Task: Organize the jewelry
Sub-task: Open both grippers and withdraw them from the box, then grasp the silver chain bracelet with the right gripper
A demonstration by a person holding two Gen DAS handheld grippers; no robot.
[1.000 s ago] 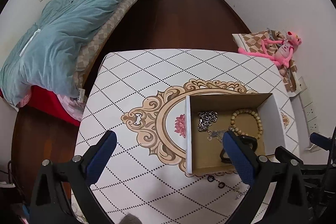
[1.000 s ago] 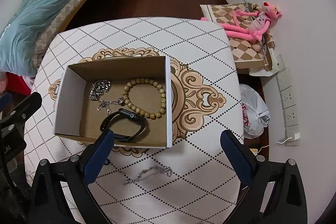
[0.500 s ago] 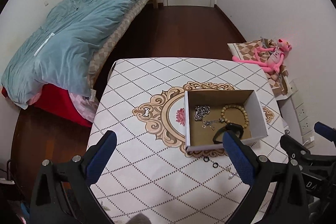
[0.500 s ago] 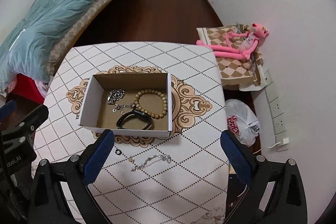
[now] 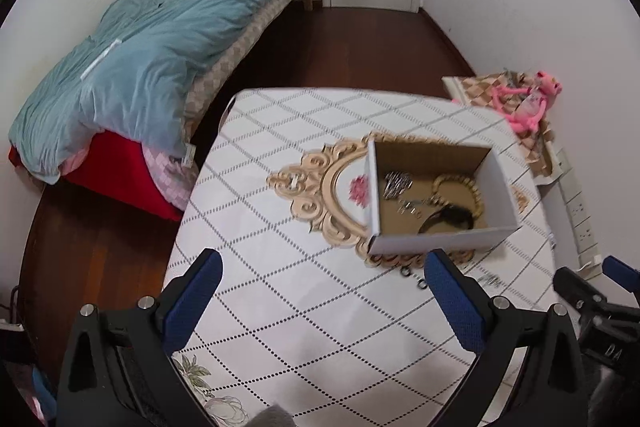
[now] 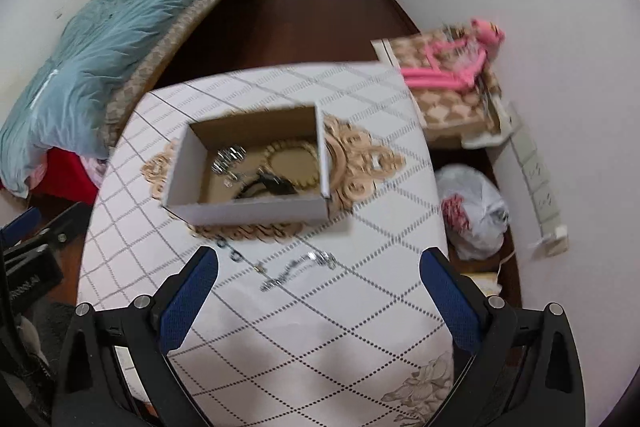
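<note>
An open cardboard box [image 5: 440, 241] [image 6: 248, 213] stands on the patterned table [image 5: 280, 267] [image 6: 320, 327]. Inside lie a wooden bead bracelet [image 5: 456, 187] [image 6: 290, 161], a silver chain [image 5: 397, 183] [image 6: 227, 159] and a black band [image 5: 446, 218] [image 6: 272, 185]. In front of the box lie a silver chain [image 6: 298, 269] [image 5: 490, 281] and small dark rings [image 5: 412, 277] [image 6: 229, 251]. My left gripper [image 5: 322, 287] and right gripper [image 6: 316, 285] are open, empty, and held back above the table's near part.
A bed with a blue duvet [image 5: 148, 59] stands to the left. A pink plush toy [image 6: 460, 63] lies on a checked box by the right wall. A white plastic bag [image 6: 476, 211] sits on the floor right of the table.
Both grippers have pulled back and up from the box, so the box looks smaller and farther. The jewelry has not moved.
</note>
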